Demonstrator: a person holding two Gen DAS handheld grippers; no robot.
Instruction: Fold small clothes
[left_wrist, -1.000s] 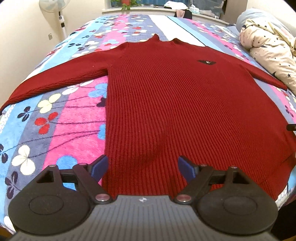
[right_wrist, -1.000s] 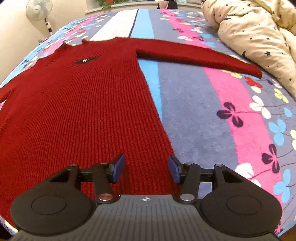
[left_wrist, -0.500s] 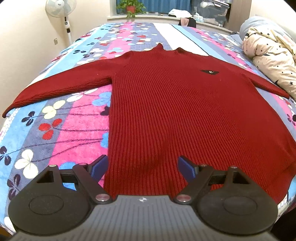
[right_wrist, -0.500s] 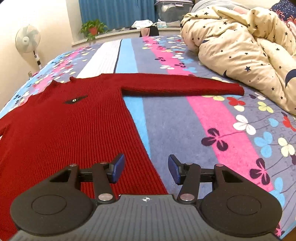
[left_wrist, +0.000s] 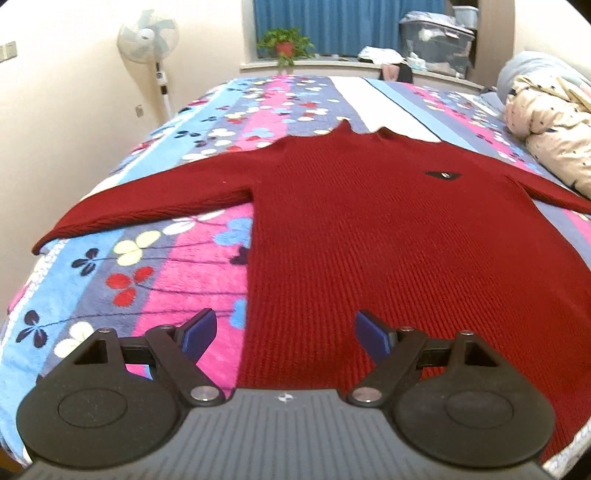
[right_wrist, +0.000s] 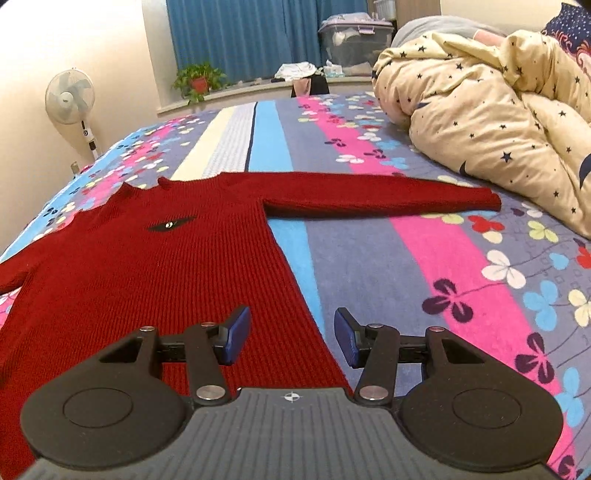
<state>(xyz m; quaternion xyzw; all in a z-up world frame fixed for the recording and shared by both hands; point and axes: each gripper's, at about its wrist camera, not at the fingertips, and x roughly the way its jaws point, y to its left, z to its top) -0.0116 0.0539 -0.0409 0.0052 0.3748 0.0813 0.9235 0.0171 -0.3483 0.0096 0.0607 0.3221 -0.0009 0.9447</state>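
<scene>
Now both views have tilted up off the hem: left hand-held gripper (left_wrist: 284, 334) and right hand-held gripper (right_wrist: 291, 334) open, empty; red sweater (left_wrist: 388, 236) unfolded, regrasp needed.

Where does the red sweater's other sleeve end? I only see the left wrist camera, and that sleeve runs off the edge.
Observer: The right sleeve lies straight out and flat. Its cuff ends right next to the star-print quilt; I cannot tell if they touch.
Operator: Is the other hand-held gripper holding anything?
Observer: No. The right hand-held gripper is open and straddles the side edge of the red sweater near the hem, one finger over the knit, the other over the flowered blanket.
</scene>
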